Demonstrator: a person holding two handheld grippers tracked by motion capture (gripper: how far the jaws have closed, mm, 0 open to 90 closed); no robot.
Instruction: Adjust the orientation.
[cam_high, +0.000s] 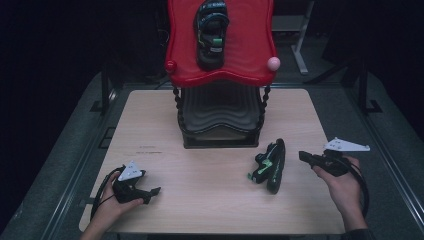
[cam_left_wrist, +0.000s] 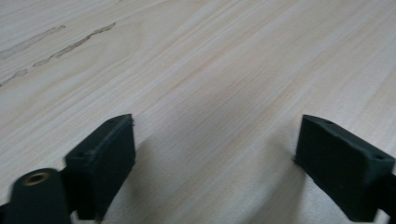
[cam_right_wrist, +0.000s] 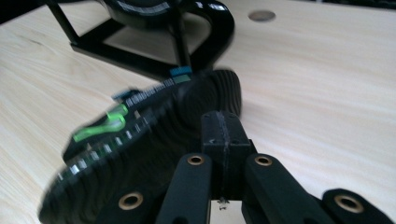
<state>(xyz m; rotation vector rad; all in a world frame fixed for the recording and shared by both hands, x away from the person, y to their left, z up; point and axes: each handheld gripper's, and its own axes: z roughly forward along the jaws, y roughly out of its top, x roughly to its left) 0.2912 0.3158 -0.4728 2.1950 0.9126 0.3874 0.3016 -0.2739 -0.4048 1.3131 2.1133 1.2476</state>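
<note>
Sandal (cam_high: 270, 165) lies on its side near the pinched-together right tool (cam_high: 306, 156); left tool (cam_high: 152, 191) gapes wide.

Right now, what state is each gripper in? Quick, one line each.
Left gripper: open, holding nothing, over bare table.
Right gripper: closed, empty, just beside the sandal lying on its side.

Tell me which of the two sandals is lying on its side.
The sandal on the table, near the right gripper; it rests on edge, while the other sandal sits flat on the red rack shelf.
</note>
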